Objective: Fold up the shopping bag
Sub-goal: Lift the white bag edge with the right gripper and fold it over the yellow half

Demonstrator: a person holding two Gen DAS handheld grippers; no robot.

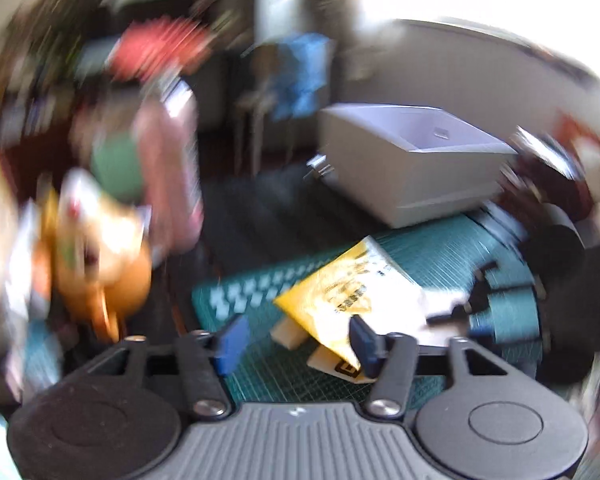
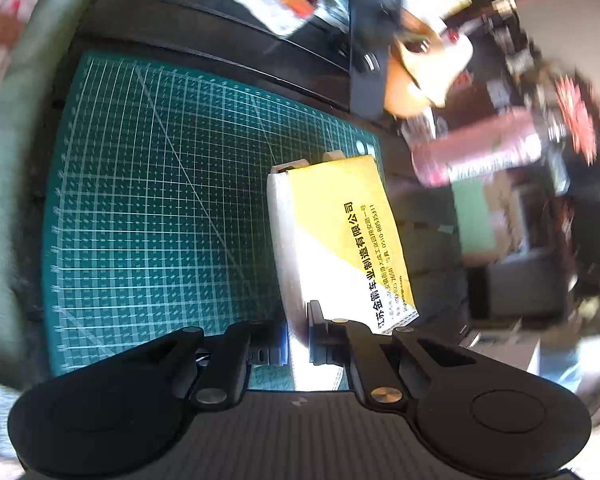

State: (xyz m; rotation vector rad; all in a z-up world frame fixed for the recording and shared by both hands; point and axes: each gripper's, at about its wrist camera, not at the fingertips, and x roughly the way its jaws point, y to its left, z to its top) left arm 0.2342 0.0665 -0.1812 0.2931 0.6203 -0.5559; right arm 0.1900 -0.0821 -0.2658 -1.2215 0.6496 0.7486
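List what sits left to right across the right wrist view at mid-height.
Green cutting mat → yellow-and-white shopping bag, its near edge between the right gripper's closed fingers → pink bottle lying on its side amid the clutter.

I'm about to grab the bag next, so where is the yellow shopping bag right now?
In the right wrist view the shopping bag lies on the green cutting mat's right edge, its near end pinched in the right gripper.
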